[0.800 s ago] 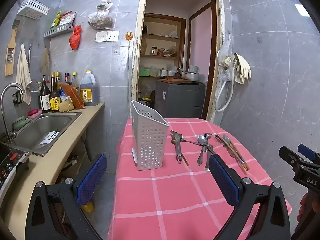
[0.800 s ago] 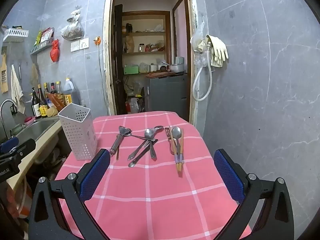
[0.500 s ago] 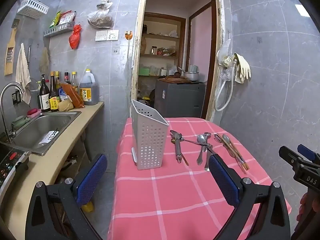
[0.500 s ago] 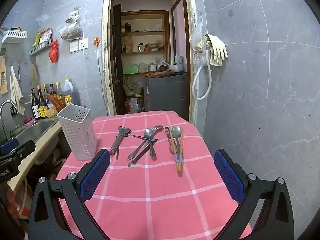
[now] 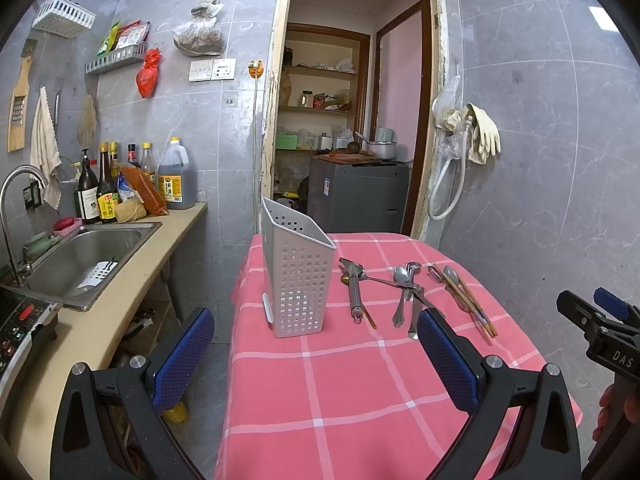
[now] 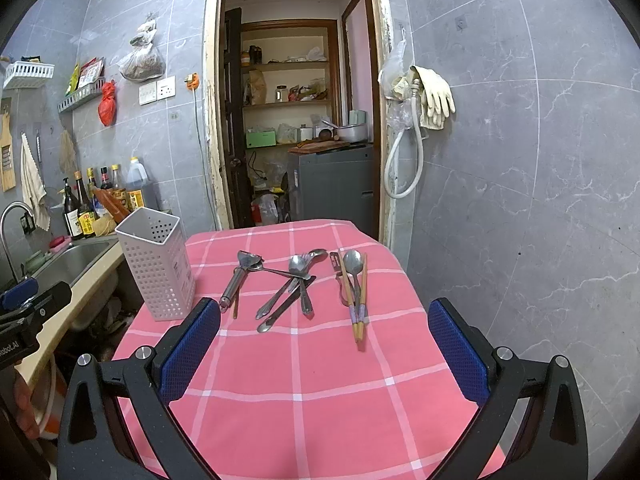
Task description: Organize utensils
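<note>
- The left hand-held gripper (image 5: pixel 316 356) hovers above the near part of the counter (image 5: pixel 360 400), which is covered by a pink checked cloth; it tilts gently downward, its blue-padded jaws spread wide with nothing between them.
- The right hand-held gripper (image 6: pixel 324 344) hangs in the same pose, angled slightly down over the cloth, jaws fully apart and empty.
- In the left wrist view the right hand-held gripper shows at the right edge, with a bit of the person's hand (image 5: pixel 618 408) below it.
- The white perforated utensil holder (image 6: pixel 158 262) stands upright at the counter's left edge, beside the sink (image 5: pixel 80 256).
- The utensils lie flat to its right: a garlic press (image 6: pixel 240 276), then a crossed cluster of spoons (image 6: pixel 298 280), then a pair of chopsticks (image 6: pixel 358 300) with a spoon and a peeler beside them.
- All utensils lie beyond both sets of fingertips, untouched.
</note>
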The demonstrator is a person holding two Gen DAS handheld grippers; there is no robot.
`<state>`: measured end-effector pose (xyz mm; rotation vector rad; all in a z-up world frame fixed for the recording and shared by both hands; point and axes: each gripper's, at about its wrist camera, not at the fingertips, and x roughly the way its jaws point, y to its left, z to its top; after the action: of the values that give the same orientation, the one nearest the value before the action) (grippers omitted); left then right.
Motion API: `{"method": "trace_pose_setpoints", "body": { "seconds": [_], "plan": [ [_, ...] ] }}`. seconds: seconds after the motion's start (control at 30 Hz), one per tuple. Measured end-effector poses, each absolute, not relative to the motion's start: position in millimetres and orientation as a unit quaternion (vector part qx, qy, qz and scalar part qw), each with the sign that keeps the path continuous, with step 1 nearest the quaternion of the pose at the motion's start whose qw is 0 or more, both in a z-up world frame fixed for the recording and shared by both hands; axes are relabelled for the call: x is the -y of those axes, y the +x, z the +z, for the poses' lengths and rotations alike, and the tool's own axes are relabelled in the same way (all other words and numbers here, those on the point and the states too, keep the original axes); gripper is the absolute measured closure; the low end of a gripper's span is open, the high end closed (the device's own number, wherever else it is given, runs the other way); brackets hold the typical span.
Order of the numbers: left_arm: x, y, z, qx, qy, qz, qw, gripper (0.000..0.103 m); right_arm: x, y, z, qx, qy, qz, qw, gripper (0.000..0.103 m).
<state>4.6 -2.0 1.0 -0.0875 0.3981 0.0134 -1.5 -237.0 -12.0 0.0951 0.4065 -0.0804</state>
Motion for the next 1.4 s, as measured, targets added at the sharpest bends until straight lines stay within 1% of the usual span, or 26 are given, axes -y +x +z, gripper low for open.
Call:
{"method": "trace_pose_setpoints", "body": {
  "seconds": [1.4],
  "plan": [
    [0.4,3.2,-3.3,-0.2,-0.043,0.007,0.979,0.001,231.4,-0.5,-17.6,-0.208,0.046,-0.035,0.976,0.001]
  ]
}}
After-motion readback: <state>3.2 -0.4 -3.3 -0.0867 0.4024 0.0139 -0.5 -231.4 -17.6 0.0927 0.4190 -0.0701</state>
